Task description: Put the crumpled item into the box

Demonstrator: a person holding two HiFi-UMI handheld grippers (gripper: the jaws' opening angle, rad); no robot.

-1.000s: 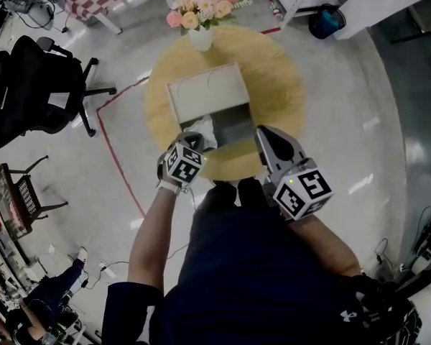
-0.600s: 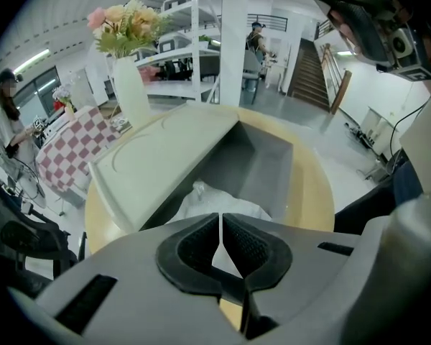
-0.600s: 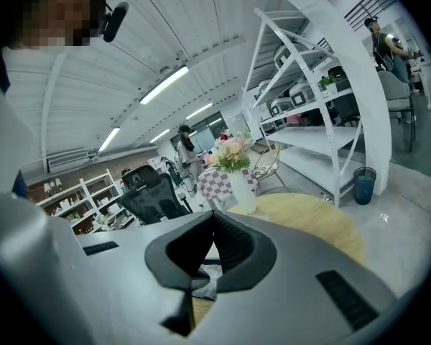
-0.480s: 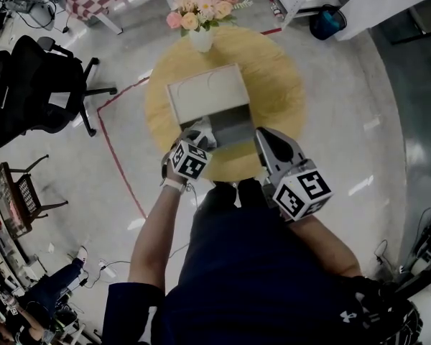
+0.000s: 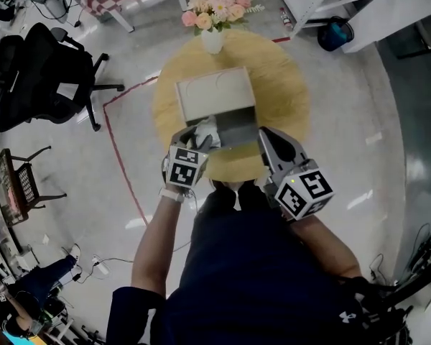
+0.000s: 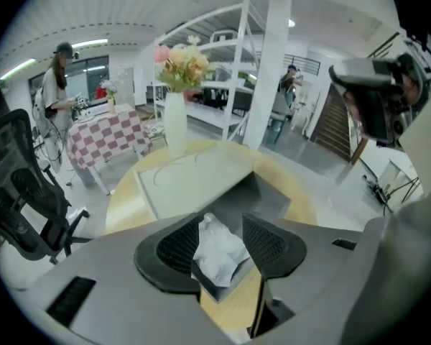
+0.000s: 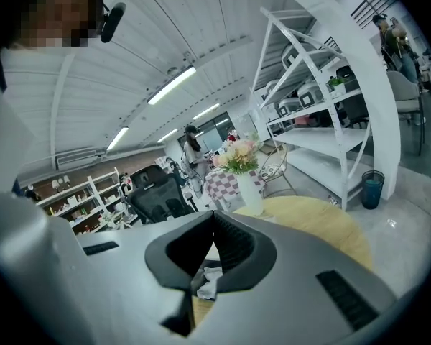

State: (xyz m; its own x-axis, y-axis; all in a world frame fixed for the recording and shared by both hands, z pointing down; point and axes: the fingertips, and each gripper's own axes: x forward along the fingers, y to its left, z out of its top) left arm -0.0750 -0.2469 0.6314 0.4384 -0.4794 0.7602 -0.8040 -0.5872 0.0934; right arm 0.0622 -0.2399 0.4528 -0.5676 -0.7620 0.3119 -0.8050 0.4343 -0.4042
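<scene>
The left gripper had just opened its jaws; crumpled paper lay loose in the box's 7 o'clock corner. Task seemingly done; the right gripper hung clenched, empty.

The left gripper, grey with a marker cube, points steeply down over the near edge of the round yellow bench. Its fingers have just been opening and stand well apart. The crumpled white paper shows between them with neither pad pressing on it. The bare left forearm reaches forward. The right gripper hangs beside it at the same edge, tilted slightly down, its fingertips together.
</scene>
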